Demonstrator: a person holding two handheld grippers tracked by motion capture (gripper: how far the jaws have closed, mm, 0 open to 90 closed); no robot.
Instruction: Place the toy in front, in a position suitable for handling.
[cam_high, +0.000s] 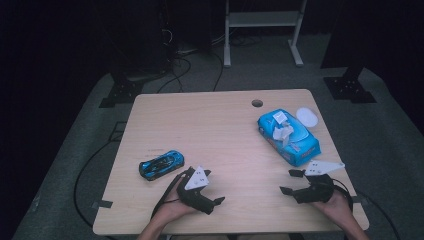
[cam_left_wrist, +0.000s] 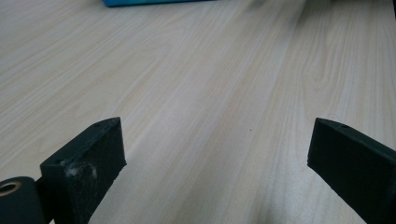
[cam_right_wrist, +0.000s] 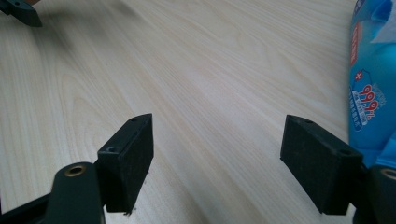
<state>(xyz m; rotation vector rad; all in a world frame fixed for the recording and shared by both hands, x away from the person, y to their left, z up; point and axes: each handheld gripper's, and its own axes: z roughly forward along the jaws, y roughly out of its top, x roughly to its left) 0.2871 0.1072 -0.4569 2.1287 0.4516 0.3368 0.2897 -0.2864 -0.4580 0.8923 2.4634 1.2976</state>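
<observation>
Nearby, the glossy blue toy car (cam_high: 161, 165) with black windows lies on the pale wooden table (cam_high: 215, 135), just beside the left gripper (cam_high: 216, 189); both it and the right gripper (cam_high: 291, 181) stand wide apart, holding nothing.

The blue wipes pack (cam_right_wrist: 371, 88) bears "99.9%" under a small white cross.

Dim, dark surroundings; table (cam_high: 220, 130) evenly lit; far edges blurred
</observation>
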